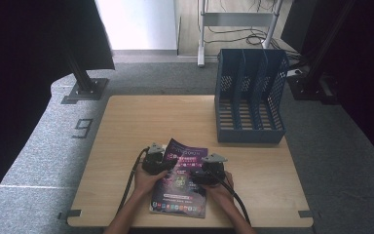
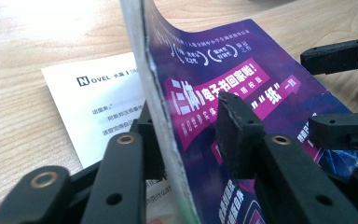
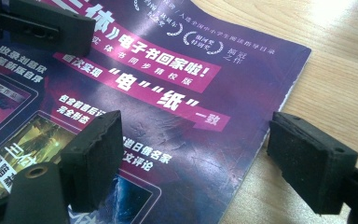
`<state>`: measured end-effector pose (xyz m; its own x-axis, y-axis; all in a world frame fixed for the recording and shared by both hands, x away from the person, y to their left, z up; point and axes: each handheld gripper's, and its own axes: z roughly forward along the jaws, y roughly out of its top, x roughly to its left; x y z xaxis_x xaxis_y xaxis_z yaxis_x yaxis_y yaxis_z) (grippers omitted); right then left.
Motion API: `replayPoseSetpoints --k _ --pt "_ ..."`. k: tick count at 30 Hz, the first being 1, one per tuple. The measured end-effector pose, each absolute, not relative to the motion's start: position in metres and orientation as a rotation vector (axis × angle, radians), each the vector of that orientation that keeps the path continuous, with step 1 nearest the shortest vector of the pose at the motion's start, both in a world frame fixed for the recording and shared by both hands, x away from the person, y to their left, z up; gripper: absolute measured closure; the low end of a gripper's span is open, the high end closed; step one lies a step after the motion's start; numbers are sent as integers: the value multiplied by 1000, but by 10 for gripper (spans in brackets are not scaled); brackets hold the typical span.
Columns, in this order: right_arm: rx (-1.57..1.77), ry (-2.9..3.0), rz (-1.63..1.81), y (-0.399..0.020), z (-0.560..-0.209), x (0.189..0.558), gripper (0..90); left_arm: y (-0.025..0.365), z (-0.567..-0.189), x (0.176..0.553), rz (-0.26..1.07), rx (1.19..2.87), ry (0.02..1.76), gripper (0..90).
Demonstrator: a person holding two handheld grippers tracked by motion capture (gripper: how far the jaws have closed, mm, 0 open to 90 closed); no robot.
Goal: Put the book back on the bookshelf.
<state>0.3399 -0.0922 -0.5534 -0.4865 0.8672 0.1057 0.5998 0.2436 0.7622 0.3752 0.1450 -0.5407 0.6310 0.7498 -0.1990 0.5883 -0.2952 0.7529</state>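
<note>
A purple magazine [image 1: 180,187] lies at the table's near edge, between my two grippers. Its far left corner [image 1: 171,145] curls up off the wood. In the left gripper view that raised edge [image 2: 142,70] stands between the jaws of my left gripper [image 2: 189,114], which is open; one finger [image 2: 142,128] is behind the edge and the other pad [image 2: 235,123] is over the cover. My right gripper [image 3: 200,140] is open and straddles the magazine's right edge [image 3: 279,105], one pad [image 3: 95,156] above the cover and one [image 3: 310,158] above bare wood.
A white printed slip [image 2: 98,98] lies on the wood under the raised magazine. A blue mesh file holder [image 1: 251,97] with three slots stands at the far right of the wooden table [image 1: 151,117]. Grey carpet and stand bases surround the table.
</note>
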Motion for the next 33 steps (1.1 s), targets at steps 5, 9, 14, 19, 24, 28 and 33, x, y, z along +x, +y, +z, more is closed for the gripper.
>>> replayPoseSetpoints --k 5,9,14,19,24,28,33 --pt "1353 2184 1103 -92 -553 340 182 144 -541 374 258 2002 1043 669" --pt "1352 2184 1103 -92 -553 340 182 143 -542 375 249 2004 1049 650" --pt "1352 2184 1103 -92 -553 340 182 143 -543 376 233 2009 1049 641" --pt "1352 2184 1103 -92 -553 340 182 143 -541 375 242 2002 1034 714" --pt "1353 2184 1103 -92 -553 340 182 142 -540 374 247 1991 1030 756" --pt "1353 2184 1103 -92 -553 340 182 141 -538 372 251 1979 1023 803" --pt "1354 2184 1103 -92 -553 340 182 141 -535 371 254 1971 1007 826"
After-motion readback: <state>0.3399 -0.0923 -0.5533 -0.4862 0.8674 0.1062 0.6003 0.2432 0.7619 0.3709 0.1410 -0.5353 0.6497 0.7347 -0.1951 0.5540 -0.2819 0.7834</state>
